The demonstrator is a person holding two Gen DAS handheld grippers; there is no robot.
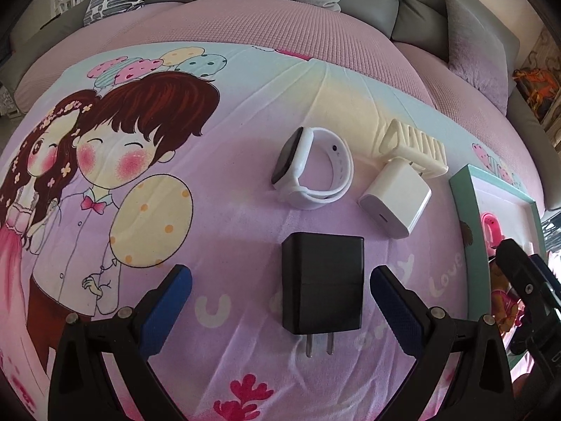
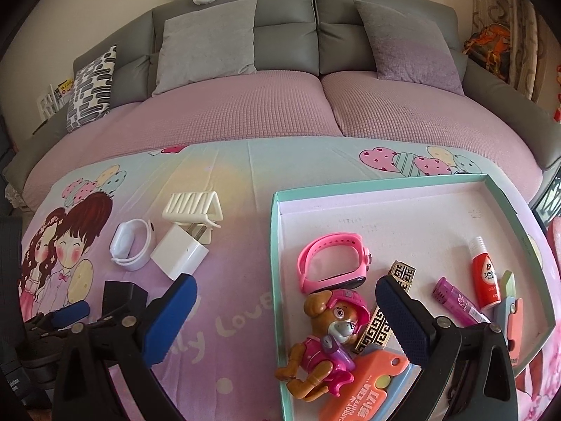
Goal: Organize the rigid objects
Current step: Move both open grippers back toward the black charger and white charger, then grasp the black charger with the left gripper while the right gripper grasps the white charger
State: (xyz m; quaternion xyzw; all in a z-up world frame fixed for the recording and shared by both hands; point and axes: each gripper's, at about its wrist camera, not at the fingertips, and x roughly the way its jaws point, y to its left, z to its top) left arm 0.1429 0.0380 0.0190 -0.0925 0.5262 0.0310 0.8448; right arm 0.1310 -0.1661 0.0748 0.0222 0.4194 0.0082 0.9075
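A black plug adapter (image 1: 322, 286) lies flat on the cartoon-print sheet, prongs toward me, between the spread fingers of my open left gripper (image 1: 280, 301); nothing touches it. Beyond it sit a white smartwatch (image 1: 310, 168), a white charger cube (image 1: 396, 198) and a cream hair claw clip (image 1: 415, 149). My right gripper (image 2: 285, 307) is open over the near left rim of the teal-edged tray (image 2: 275, 231), holding nothing. The tray holds a pink watch (image 2: 333, 263), a toy dog (image 2: 328, 343), a gold-patterned bar (image 2: 382, 315), a purple lighter (image 2: 455, 300), a red glue bottle (image 2: 485, 273) and an orange knife toy (image 2: 368, 393).
The sheet covers a pink-blanketed sofa bed (image 2: 245, 115) with grey cushions (image 2: 207, 40) at the back. The white watch (image 2: 131, 244), charger (image 2: 180, 254) and clip (image 2: 193, 207) lie left of the tray. The left gripper's fingertip (image 2: 70, 312) shows at the lower left.
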